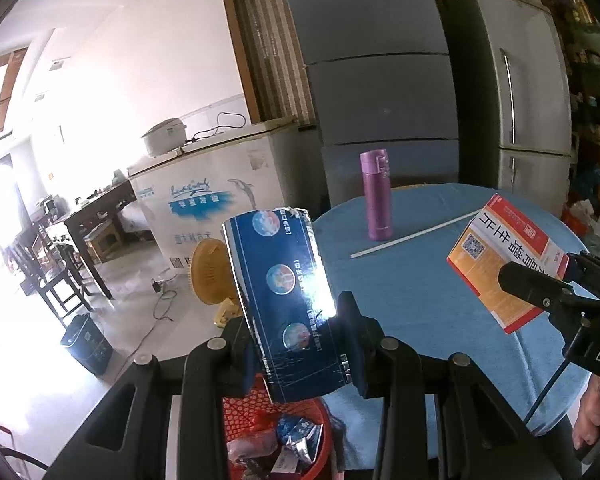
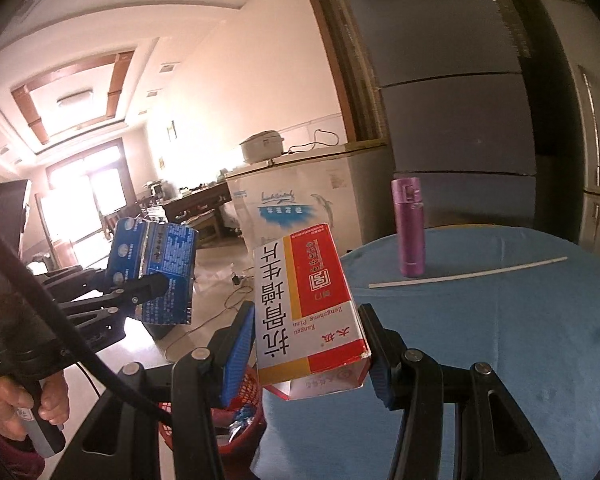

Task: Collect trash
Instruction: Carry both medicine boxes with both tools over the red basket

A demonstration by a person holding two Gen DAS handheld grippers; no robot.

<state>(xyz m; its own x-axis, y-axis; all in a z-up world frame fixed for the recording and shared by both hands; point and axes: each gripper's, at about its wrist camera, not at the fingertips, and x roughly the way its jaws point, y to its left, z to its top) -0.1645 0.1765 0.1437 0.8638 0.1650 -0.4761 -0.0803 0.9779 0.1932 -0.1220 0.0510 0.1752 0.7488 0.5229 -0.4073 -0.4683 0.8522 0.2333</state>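
Gripping a blue carton [image 1: 284,304], the left gripper [image 1: 300,344] hangs over a red basket [image 1: 240,412] (rubbish inside); the right gripper [image 2: 308,344] clamps a red-and-white box [image 2: 308,300]

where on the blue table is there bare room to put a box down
Most of the blue tablecloth is bare: the wide stretch on the near side of the white stick. Behind the stick there is only the purple flask, with a bare strip to its right. The red basket beside the table already holds wrappers.
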